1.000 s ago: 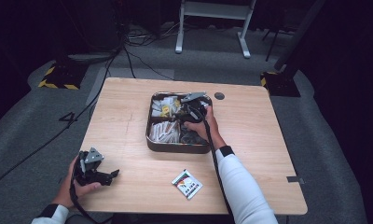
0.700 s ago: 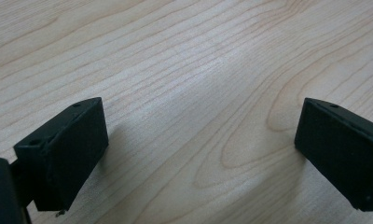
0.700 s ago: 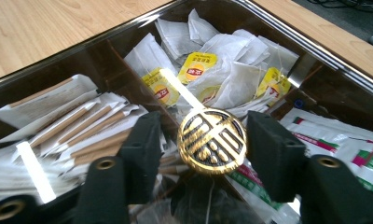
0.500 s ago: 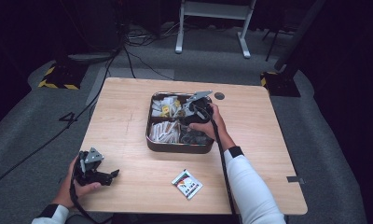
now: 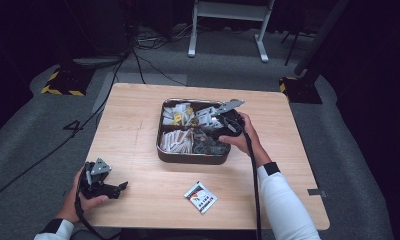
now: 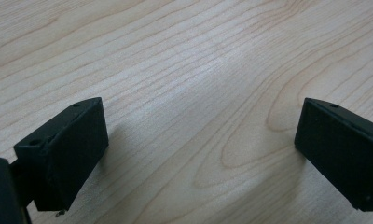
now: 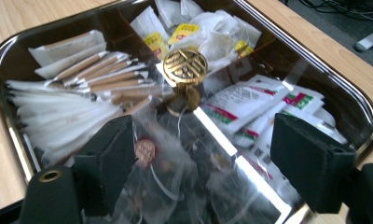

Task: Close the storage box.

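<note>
Over the last second the right gripper (image 5: 214,121) has shifted slightly toward the upper right of the high view, hovering over the far right part of the compartmented tin tray (image 5: 160,150) at the centre of the frame, while the left gripper (image 5: 119,187) has stayed put on the wooden table (image 5: 138,115) at the lower left. That suggests the right hand (image 5: 240,136) is lining up over the tray's contents, probably to pick one sachet. Both grippers' jaws stand wide open and hold nothing. In the right gripper view one brass knob (image 7: 185,66) rises from the tray's middle, with four compartments around it: paper sticks (image 7: 100,70), tea bags (image 7: 198,28), printed sachets (image 7: 250,100) and clear pouches (image 7: 175,186), each too heaped to count. One lone sachet (image 5: 200,197) lies on the table below the tray.
</note>
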